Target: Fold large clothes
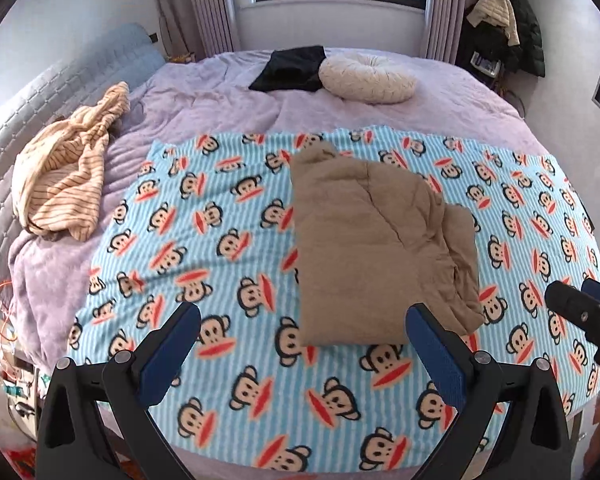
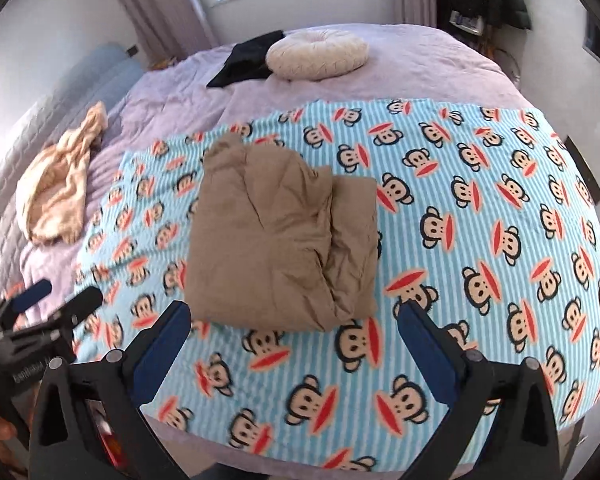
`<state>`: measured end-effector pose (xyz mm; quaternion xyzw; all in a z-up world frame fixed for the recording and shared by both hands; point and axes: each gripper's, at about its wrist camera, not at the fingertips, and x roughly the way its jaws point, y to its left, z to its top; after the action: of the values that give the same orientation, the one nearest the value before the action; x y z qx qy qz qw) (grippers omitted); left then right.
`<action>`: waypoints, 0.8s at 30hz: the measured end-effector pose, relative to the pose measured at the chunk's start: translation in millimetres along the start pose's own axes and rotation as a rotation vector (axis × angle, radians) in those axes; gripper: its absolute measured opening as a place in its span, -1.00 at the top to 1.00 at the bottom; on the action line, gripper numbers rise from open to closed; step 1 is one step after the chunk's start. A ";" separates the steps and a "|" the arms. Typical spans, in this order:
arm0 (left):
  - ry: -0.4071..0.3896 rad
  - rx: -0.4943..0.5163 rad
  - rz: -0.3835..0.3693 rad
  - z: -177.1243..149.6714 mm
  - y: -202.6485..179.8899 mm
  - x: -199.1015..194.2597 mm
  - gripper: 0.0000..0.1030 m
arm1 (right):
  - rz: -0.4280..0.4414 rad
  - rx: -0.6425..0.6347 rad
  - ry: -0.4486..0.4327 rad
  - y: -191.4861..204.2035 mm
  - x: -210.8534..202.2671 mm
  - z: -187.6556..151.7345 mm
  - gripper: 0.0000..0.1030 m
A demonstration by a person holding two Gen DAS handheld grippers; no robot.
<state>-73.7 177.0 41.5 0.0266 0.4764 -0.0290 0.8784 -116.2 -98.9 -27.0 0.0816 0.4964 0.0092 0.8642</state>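
A brown garment [image 1: 372,248] lies folded into a thick rectangle on a blue striped monkey-print blanket [image 1: 204,248] on the bed; it also shows in the right wrist view [image 2: 284,240] on the same blanket [image 2: 480,220]. My left gripper [image 1: 304,332] is open and empty, hovering just in front of the garment's near edge. My right gripper [image 2: 294,330] is open and empty, also just short of the near edge. The right gripper shows at the right edge of the left wrist view [image 1: 580,308], and the left gripper at the left edge of the right wrist view [image 2: 60,300].
A crumpled cream striped garment [image 1: 68,176] lies at the bed's left side by the grey headboard [image 1: 4,152]. A folded black garment [image 1: 292,68] and a round cream cushion [image 1: 368,76] lie at the far end on the lilac bedspread [image 1: 440,108]. Coats [image 1: 504,20] hang at the back right.
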 end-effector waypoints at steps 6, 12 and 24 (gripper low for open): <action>-0.022 -0.016 0.006 13.5 13.9 -9.9 -0.99 | -0.027 0.041 -0.066 10.8 -15.7 12.9 -0.99; -0.019 -0.031 -0.001 13.3 18.2 -13.4 -0.99 | -0.050 0.034 -0.069 19.9 -18.9 16.0 -0.99; -0.012 -0.030 -0.004 11.6 18.3 -14.6 -0.99 | -0.053 0.036 -0.071 24.6 -21.6 14.0 -0.99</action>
<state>-70.7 194.8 60.4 0.0124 0.4716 -0.0237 0.8814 -113.5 -78.5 2.1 0.0841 0.4677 -0.0254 0.8795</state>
